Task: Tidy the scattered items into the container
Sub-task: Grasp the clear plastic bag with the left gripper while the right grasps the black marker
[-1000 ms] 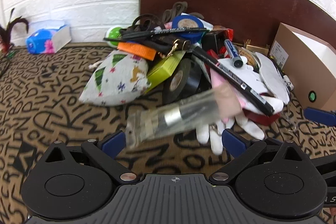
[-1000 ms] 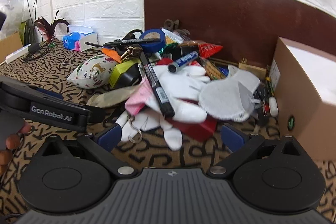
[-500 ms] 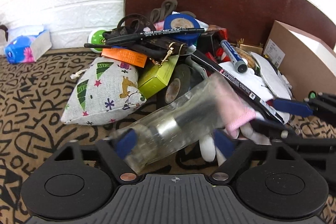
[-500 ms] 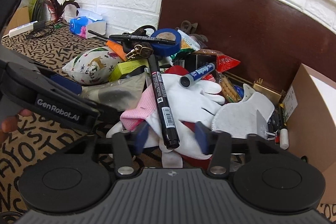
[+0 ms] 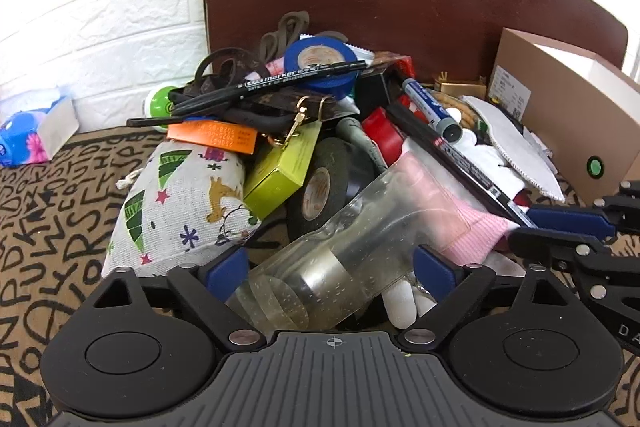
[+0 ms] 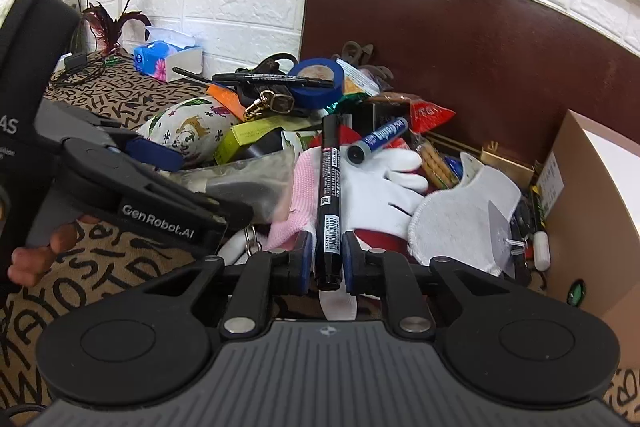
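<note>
Pile of mixed items on a patterned bench, heaped against a brown board; cardboard box (image 6: 592,211) at 3 o'clock, apparently the container. Right claw (image 6: 328,255): jaws closing, pads pressed on the near end of a black marker (image 6: 329,187) that lies across a white glove (image 6: 380,187) and pink cloth (image 6: 298,195), tip toward 12 o'clock. Left claw (image 5: 330,265): jaws opening slightly, standing to either side of a clear pouch (image 5: 340,251) with a dark cylinder inside; pads appear beside it, not pressing. Handling note: the marker is gripped near one end, so it will likely pivot; lift it straight up to clear the glove, keep it level, then carry toward 3 o'clock. The pouch looks slippery and soft; close on the rigid cylinder, not the loose film, and draw it back from under the pink cloth without dragging the tape roll (image 5: 320,187) at its 11 o'clock.
</note>
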Demonstrator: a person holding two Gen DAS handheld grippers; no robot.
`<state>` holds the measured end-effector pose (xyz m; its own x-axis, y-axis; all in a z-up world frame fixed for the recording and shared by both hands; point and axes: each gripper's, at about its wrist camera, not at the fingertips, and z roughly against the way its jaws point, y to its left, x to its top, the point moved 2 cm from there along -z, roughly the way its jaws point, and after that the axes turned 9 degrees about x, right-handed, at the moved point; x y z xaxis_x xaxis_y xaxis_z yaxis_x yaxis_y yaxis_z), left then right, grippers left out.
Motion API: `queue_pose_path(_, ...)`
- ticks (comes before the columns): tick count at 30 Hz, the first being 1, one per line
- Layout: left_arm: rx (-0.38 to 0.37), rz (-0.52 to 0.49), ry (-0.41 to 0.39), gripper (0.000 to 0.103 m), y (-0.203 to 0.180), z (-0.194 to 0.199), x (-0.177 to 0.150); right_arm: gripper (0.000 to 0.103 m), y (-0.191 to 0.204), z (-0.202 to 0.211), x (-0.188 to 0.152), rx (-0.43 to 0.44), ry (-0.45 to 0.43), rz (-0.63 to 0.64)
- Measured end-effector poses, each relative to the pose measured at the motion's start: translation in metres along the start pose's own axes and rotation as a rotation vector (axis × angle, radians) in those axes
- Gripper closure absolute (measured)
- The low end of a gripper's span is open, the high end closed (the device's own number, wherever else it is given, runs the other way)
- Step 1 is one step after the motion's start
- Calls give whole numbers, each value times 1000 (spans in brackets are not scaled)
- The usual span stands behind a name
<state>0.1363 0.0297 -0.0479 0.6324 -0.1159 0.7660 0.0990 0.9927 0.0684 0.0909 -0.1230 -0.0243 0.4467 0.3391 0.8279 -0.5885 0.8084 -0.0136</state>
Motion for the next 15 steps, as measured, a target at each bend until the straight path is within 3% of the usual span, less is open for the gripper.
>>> queue_pose_path(5, 30, -19, -5, 61, -7, 13, -1, 85, 0, 13, -10, 1, 7, -20)
queue_pose_path(6, 32, -11, -1, 63, -6, 15, -2, 85, 1, 17, -14, 4, 10, -24)
queue_pose_path(7, 24, 1, 9, 79, -5, 17, -3, 85, 2, 21, -18, 8, 15, -27)
queue_pose_path(10, -2, 37, 29, 101, -2, 26, -7, 85, 5, 35, -33, 16, 36, -40)
queue_pose_path(13, -73, 57, 92, 102, -5, 30, -21, 85, 6, 49, -53, 20, 73, -57)
queue_pose_path(15, -72, 26, 103, 87, -12, 36, -32, 85, 5, 56, -67, 25, 110, -66)
